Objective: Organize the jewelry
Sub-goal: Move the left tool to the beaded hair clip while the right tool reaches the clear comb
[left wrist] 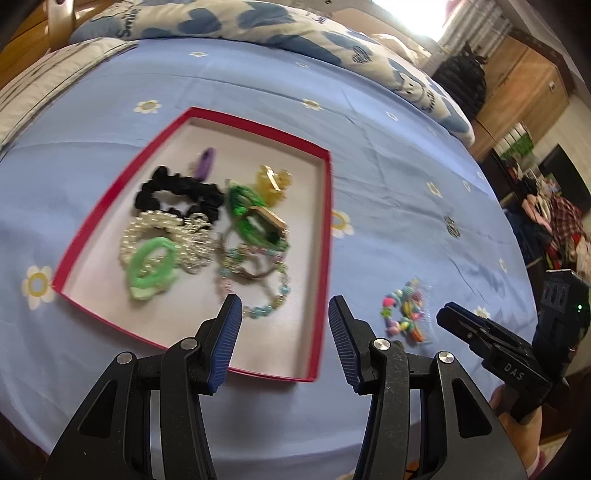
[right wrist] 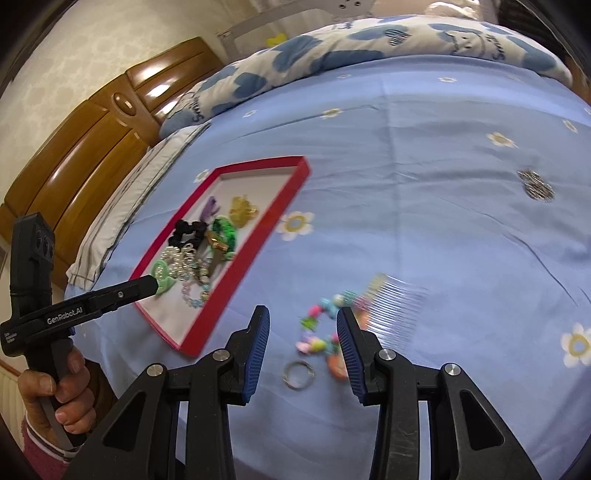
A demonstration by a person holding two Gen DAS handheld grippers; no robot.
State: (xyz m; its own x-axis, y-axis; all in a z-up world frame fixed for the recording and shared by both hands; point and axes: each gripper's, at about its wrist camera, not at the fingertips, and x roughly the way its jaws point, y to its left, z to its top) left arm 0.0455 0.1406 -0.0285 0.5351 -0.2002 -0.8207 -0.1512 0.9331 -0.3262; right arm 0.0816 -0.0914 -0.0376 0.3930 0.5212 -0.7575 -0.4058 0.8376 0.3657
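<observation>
On the bed (right wrist: pixel 424 155) a bead bracelet (right wrist: pixel 317 332), comb (right wrist: pixel 395 299) and ring (right wrist: pixel 298 373) lie beside our red box (left wrist: pixel 325 236). Our right gripper (right wrist: pixel 303 328) tilts down over the bracelet, fingers apart and empty. Our left gripper (left wrist: pixel 285 317) hangs above the box's near corner, fingers apart, empty. The box holds scrunchies (left wrist: pixel 177 190), pearls (left wrist: pixel 155 229) and clips (left wrist: pixel 151 266).

You are viewing two bright, daylit fisheye pictures; straight lines bow outward and dark vignette fills the corners. In the left wrist view a window (left wrist: pixel 413 14) at the far right blows out to pure white glare. Motion blur smears the red tray (left wrist: pixel 325 229) and its contents, and in the right wrist view the clear comb (right wrist: pixel 395 306) and coloured beads (right wrist: pixel 317 332); near gripper fingers (right wrist: pixel 258 343) stay sharp. Glossy highlights streak the wooden headboard (right wrist: pixel 92 155) at far left; shadows on the blue bedsheet (right wrist: pixel 424 166) are soft and faint.
</observation>
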